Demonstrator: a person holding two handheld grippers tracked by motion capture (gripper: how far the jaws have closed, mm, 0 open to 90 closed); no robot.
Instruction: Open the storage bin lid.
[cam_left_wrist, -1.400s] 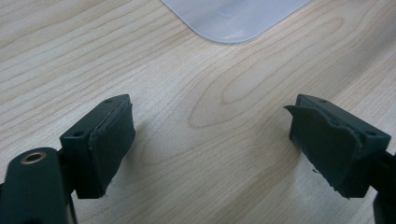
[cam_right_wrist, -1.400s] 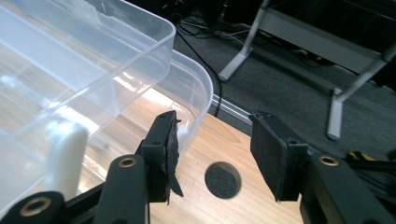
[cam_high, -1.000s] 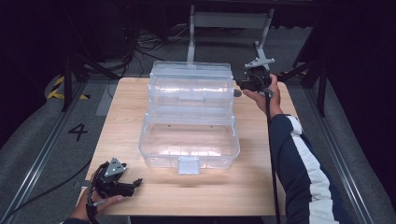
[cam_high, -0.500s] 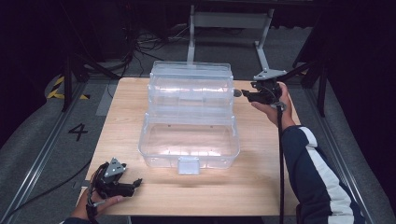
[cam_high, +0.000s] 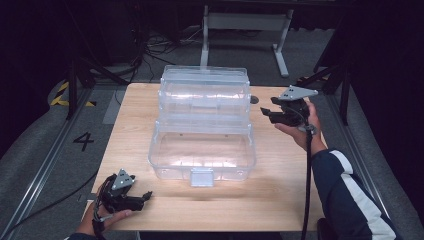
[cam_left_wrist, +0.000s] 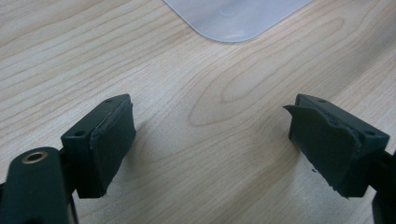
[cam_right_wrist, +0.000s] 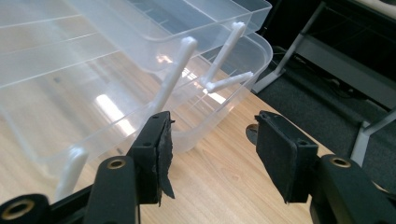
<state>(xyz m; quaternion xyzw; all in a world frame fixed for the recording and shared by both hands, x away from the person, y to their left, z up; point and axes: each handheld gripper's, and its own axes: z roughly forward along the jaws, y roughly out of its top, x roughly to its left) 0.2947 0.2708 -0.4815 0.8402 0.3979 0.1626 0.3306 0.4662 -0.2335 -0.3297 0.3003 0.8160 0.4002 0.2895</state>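
Note:
A clear plastic tiered box (cam_high: 202, 125) stands open in the middle of the wooden table (cam_high: 280, 200), its upper trays stepped back on white link arms (cam_right_wrist: 175, 74). My right gripper (cam_high: 265, 112) is open, held just right of the box's upper trays and pointing at them; the trays (cam_right_wrist: 116, 70) lie close ahead of its jaws. My left gripper (cam_high: 145, 196) rests open near the table's front left corner, with bare wood between its pads (cam_left_wrist: 112, 140) and a corner of the box (cam_left_wrist: 233, 18) ahead.
A metal stand (cam_high: 245, 30) and cables lie on the dark floor beyond the table's far edge. A floor marking "4" (cam_high: 83, 141) sits to the left. A small dark disc (cam_high: 254, 100) lies on the table near the box's right rear.
My right gripper has drawn back from the box's upper right side, moving rightward and nearer the person. The left gripper has stayed put.

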